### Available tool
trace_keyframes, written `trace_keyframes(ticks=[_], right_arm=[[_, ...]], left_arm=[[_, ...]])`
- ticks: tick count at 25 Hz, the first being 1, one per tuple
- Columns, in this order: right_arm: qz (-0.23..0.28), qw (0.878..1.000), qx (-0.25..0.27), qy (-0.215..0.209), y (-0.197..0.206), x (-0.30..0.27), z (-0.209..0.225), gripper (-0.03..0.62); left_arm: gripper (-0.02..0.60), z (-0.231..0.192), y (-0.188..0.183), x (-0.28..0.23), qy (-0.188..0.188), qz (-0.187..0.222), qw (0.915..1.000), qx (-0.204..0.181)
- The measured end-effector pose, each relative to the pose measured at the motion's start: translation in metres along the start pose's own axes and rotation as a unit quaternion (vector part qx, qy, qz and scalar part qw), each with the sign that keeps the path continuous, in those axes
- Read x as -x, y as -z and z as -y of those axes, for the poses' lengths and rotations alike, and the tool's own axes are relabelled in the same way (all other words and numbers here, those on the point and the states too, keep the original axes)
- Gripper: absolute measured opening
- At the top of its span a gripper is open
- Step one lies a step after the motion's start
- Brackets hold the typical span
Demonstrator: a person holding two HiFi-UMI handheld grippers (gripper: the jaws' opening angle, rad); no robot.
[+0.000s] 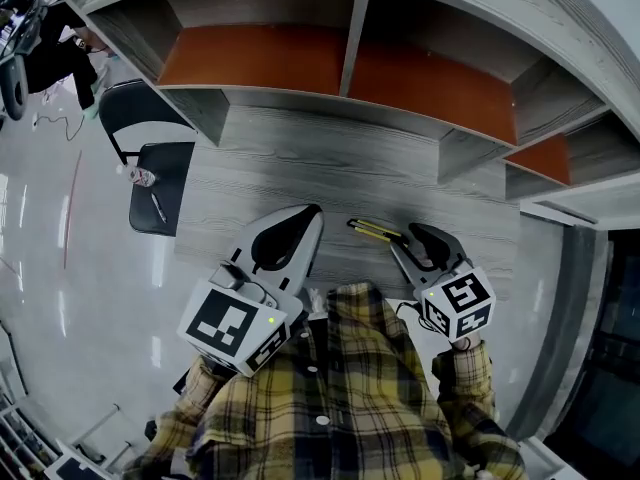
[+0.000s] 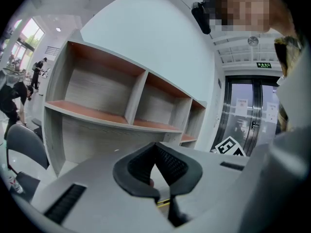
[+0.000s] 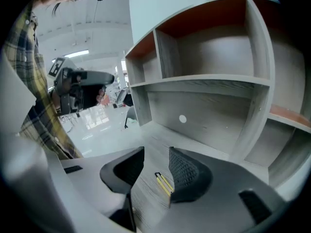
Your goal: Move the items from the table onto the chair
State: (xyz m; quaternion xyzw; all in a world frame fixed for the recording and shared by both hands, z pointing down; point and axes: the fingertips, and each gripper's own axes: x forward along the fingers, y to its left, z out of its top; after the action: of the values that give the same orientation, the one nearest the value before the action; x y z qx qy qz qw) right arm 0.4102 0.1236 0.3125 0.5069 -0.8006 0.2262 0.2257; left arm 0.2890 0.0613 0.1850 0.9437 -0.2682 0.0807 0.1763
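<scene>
A thin yellow-and-black tool (image 1: 374,231) lies flat on the grey wooden table (image 1: 300,158), near its front edge. My right gripper (image 1: 408,243) is open around the tool's near end. In the right gripper view the tool (image 3: 164,182) rests on the tabletop between the spread jaws of the right gripper (image 3: 155,153), close to the right pad, and neither pad presses on it. My left gripper (image 1: 310,213) hovers just left of the tool. Its tips (image 2: 155,147) meet and hold nothing. A black chair (image 1: 160,183) stands off the table's left end with a pen (image 1: 158,208) and a small object (image 1: 143,177) on its seat.
Open shelf compartments with orange floors (image 1: 260,56) rise along the back of the table. A partition (image 1: 349,38) separates them. A shiny floor (image 1: 60,268) lies left of the table and chair. A glass door (image 2: 248,125) shows to the right.
</scene>
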Motion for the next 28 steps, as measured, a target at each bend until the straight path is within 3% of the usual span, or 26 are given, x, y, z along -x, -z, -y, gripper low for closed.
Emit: trace_keyframes(ticks=[12, 19, 28], right_arm=[[-0.110, 0.992, -0.011, -0.064, 0.098, -0.071, 0.021, 0.147], [-0.179, 0.980, 0.032, -0.079, 0.159, -0.105, 0.040, 0.181], [-0.236, 0.962, 0.102, -0.097, 0.196, -0.117, 0.048, 0.199]], left_arm=[[0.005, -0.015, 0.022, 0.023, -0.067, -0.038, 0.9970, 0.003], [0.005, -0.019, 0.031, 0.037, -0.096, -0.045, 0.9944, 0.008], [0.005, -0.024, 0.032, 0.046, -0.118, -0.044, 0.9920, 0.011]])
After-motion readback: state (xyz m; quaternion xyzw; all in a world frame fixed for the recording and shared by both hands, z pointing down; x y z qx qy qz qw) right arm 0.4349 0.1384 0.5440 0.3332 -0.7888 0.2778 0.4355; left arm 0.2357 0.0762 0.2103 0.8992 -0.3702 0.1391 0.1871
